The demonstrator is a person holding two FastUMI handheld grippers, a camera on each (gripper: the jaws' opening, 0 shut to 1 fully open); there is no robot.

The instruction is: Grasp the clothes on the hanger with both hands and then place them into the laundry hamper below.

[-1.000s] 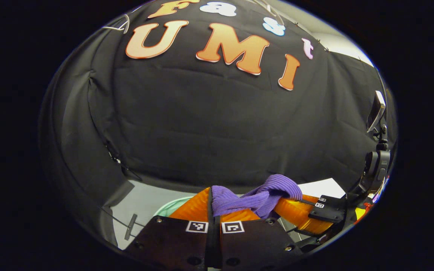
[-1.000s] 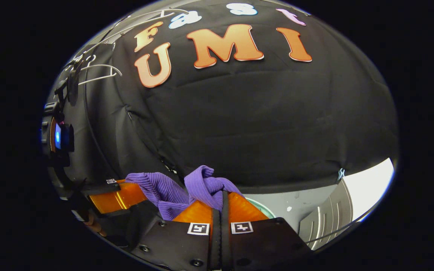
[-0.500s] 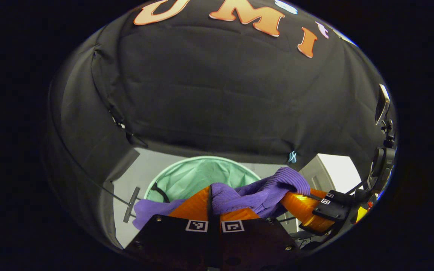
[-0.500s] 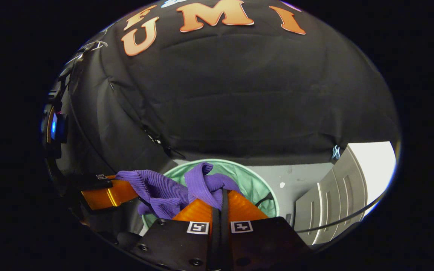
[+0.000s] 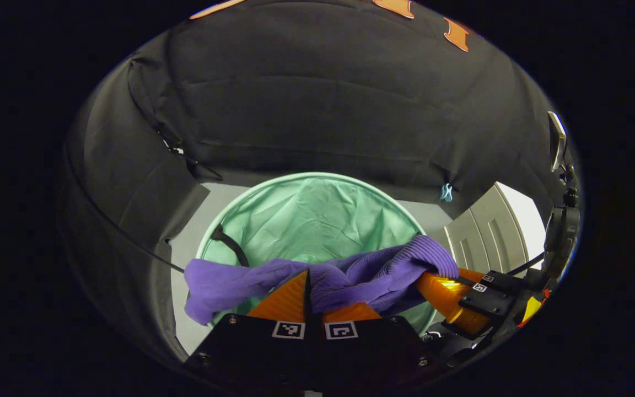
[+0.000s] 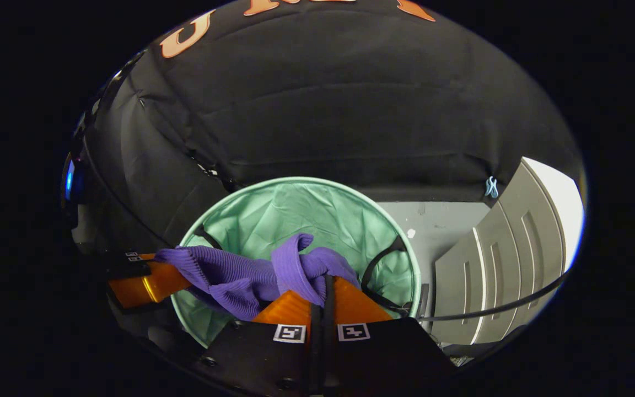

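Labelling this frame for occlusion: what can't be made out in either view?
- Left gripper view: near rim of the round mint-green fabric hamper, covered by the purple ribbed knit garment and the left hand-held gripper.
- Right gripper view: hamper floor, masked by the garment and the right hand-held gripper.
- Both views: the garment's lower part, behind the gripper bodies; its full shape is unclear.

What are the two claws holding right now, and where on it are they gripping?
Both hold the purple sweater above the green hamper. The left claw pinches a bunched fold, the right claw another bunched fold.
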